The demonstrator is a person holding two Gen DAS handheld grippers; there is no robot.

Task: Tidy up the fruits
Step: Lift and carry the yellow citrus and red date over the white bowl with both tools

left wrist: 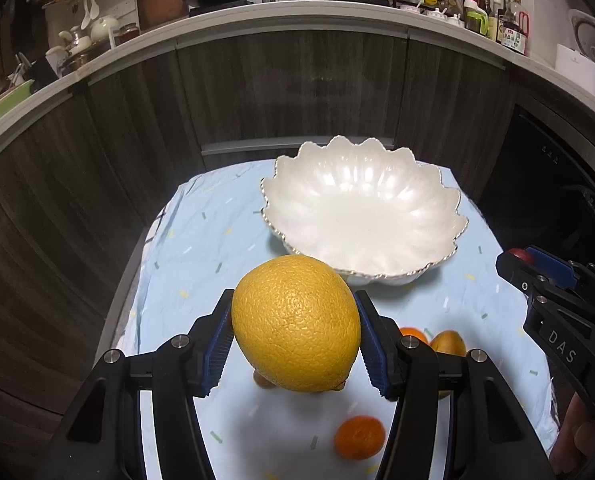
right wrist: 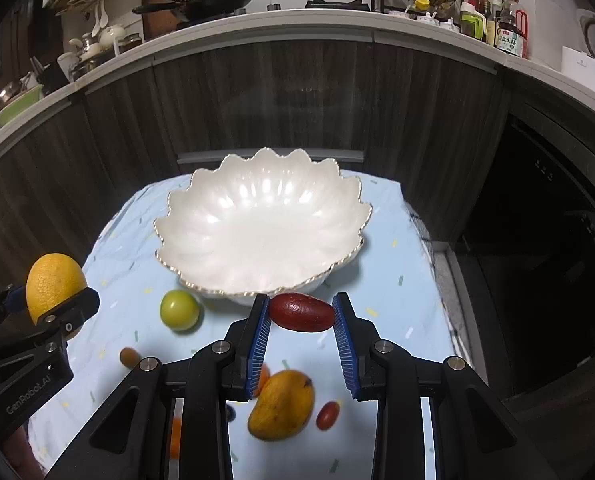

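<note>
Holding both loads short of the bowl (right wrist: 201, 240), mid-frame: left gripper (left wrist: 295, 326) clamps the big yellow citrus (left wrist: 295, 322), right gripper (right wrist: 300, 312) pinches the dark red fruit (right wrist: 300, 313) end-to-end. Risk: red fruit pivots out, or drops chip the scalloped rim.

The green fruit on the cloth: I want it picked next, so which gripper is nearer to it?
Left, though narrowly. The green fruit lies between them: the left gripper, holding the yellow citrus, is beside it; the right gripper, holding a dark red fruit, is across from it.
</note>
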